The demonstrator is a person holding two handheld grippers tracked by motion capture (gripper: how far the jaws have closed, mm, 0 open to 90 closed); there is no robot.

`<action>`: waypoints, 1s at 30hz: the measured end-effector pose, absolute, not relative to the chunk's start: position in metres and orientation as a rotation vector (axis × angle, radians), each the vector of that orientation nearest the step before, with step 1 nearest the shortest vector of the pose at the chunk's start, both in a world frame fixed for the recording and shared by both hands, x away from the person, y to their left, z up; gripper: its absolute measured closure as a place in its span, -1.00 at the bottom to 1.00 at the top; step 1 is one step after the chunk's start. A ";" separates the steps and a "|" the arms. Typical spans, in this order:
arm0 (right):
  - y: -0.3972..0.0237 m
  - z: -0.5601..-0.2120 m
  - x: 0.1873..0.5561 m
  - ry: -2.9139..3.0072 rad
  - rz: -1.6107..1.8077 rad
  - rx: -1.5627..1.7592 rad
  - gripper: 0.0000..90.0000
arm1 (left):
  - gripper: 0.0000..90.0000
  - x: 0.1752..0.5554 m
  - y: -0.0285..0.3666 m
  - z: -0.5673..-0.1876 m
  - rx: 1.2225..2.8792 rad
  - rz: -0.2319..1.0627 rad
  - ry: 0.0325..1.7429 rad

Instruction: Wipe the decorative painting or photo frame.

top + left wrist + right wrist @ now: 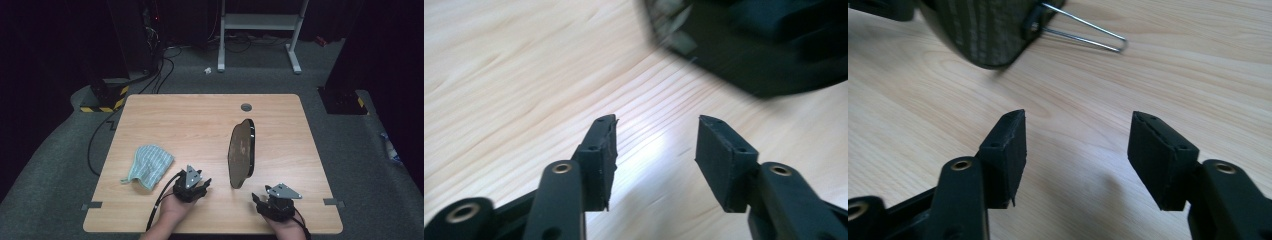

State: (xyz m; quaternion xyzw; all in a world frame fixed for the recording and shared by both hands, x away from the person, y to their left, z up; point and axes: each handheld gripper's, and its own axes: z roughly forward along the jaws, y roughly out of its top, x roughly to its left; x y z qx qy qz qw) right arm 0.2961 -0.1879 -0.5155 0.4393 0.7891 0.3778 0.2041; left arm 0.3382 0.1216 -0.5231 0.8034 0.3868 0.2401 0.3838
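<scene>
Left hand-held gripper (196, 183) sits at the near edge of the bench (200, 115), jaws spread with bare wood between them; right hand-held gripper (272, 200) sits near the right corner, jaws likewise spread and holding nothing. Between the two, slightly farther off, a dark oval frame (241, 154) stands on edge, its brownish face turned left. In the right gripper view its lower end is cut off by the top border, showing a fine mesh-like weave and a thin wire loop (1088, 31) lying on the wood. In the left gripper view the frame is a blurred black mass at upper right, detail unreadable. A crumpled pale green cloth (149, 165) lies just left of the left gripper, apart from it.
</scene>
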 end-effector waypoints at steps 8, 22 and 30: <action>-0.170 -0.514 0.298 2.252 1.138 1.145 -0.22 | -0.08 0.341 0.140 -0.531 2.079 0.629 1.079; -0.147 -0.507 0.302 2.221 1.251 1.070 -0.16 | -0.29 0.346 0.153 -0.532 2.052 0.521 1.142; -0.143 -0.502 0.305 2.164 1.270 1.075 -0.07 | -0.39 0.344 0.152 -0.532 2.057 0.507 1.142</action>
